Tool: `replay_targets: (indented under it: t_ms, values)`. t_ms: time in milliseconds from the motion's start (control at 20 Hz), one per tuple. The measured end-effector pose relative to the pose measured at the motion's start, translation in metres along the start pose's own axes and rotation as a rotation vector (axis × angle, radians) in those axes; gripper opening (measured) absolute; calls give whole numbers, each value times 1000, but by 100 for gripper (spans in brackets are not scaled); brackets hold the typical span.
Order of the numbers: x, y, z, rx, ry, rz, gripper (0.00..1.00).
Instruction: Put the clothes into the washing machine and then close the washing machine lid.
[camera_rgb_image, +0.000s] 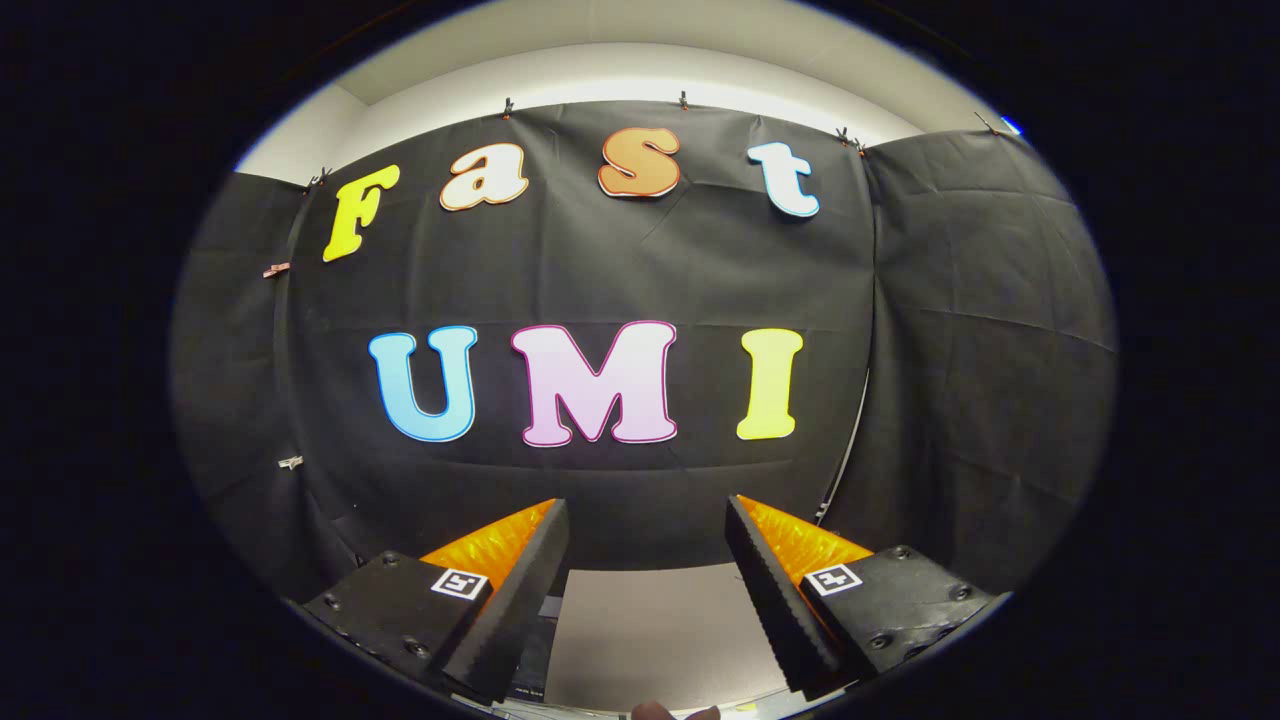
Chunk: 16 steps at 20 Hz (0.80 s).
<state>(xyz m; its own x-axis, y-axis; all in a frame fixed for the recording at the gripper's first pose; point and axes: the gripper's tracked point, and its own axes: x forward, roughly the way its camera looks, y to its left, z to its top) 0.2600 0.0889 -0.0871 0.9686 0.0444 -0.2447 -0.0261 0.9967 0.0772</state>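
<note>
Black cloth wall (640, 480) hangs far ahead of me, with a pale ceiling (640, 75) above it and small clips holding the cloth up along its top edge. Down low and near, between my two fingers, I see a flat grey-white surface (655, 630). I cannot tell if it is a table top or a part of the washing machine. A dark edge with some small pale things sits near the left finger, too small for me to name.

My gripper (648, 560) is held up and looks straight at the wall. Its two fingers stand wide apart, with nothing between them and nothing pressed by them. It holds no clothes.

From where I look, I cannot say where the clothes are, or the washing machine, or if its lid is up or down. So I cannot tell what is in the drum, or how far the job has come.

My guess about the clothes: they will be soft, light and floppy. They will sag and trail when lifted, and a sleeve may catch on the rim of the machine. I think a good place to pinch is a thick bunched fold near the middle, so less cloth hangs down. A lid is stiff, so I would push it on its edge
</note>
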Motion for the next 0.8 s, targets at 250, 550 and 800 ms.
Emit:
replay_targets:
  t_ms: [250, 550, 800]
  values:
    - [-2, -4, -3, 5, 8, 2, 99]
    - [1, -5, -8, 4, 21, 2, 99]
    - [7, 4, -10, 6, 26, 12, 99]
